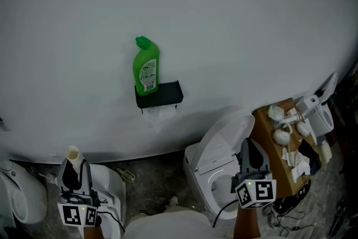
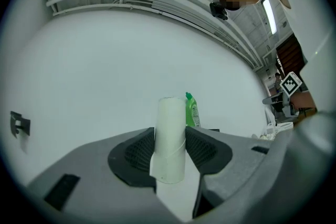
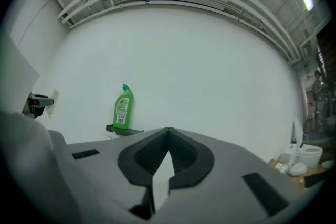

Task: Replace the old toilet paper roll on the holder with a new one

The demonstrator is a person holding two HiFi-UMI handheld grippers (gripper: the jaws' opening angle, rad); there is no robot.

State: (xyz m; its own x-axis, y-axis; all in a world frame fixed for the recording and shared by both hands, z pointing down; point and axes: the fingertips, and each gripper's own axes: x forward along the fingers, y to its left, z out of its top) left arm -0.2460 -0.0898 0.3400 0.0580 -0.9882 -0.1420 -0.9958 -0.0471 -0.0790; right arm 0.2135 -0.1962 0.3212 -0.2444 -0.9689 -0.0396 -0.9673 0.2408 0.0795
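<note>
A black wall holder (image 1: pixel 159 95) carries a green bottle (image 1: pixel 146 67) on its top shelf, and white toilet paper (image 1: pixel 160 115) shows just under it. My left gripper (image 1: pixel 74 172) is at the lower left, shut on a bare cardboard tube (image 1: pixel 72 154). In the left gripper view the tube (image 2: pixel 170 139) stands upright between the pads, with the green bottle (image 2: pixel 192 112) behind it. My right gripper (image 1: pixel 253 157) hovers over the toilet at the lower right, jaws shut with nothing between them. The right gripper view looks past its shut tips (image 3: pixel 168 131) to the bottle (image 3: pixel 122 107) on the holder shelf (image 3: pixel 125 130).
A white toilet (image 1: pixel 221 154) with its lid up stands below the holder to the right. Beside it, a brown table (image 1: pixel 263 120) holds several white items. A white bin (image 1: pixel 109 182) sits under my left gripper, and a white rounded fixture (image 1: pixel 17 193) is at the far left.
</note>
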